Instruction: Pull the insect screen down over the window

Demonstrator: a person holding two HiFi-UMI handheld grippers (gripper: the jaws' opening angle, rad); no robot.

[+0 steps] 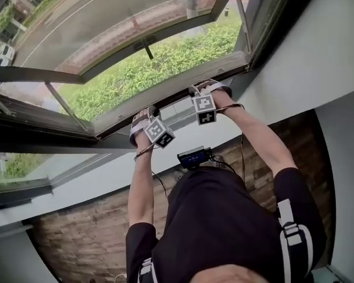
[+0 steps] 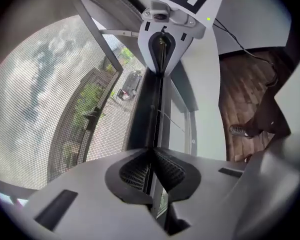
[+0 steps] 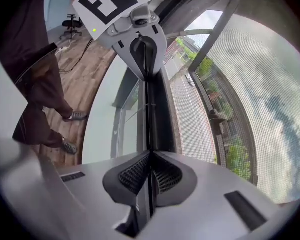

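The insect screen's mesh (image 2: 45,99) (image 3: 262,94) is stretched over the window opening. Its dark pull bar (image 1: 174,92) (image 2: 146,109) (image 3: 157,109) runs along the mesh's lower edge, just above the sill. My left gripper (image 1: 143,121) (image 2: 152,154) is shut on the bar's thin lip. My right gripper (image 1: 207,92) (image 3: 150,156) is shut on the same lip further along. Each gripper appears in the other's view, clamped on the bar: the right gripper (image 2: 162,49) and the left gripper (image 3: 142,49).
The window sash (image 1: 135,43) stands swung outward over grass and a road. A white wall (image 1: 100,178) lies below the sill, with brick-patterned floor (image 1: 71,234) beneath. A small device (image 1: 193,156) with cables hangs at the person's waist. An office chair (image 3: 72,23) stands far behind.
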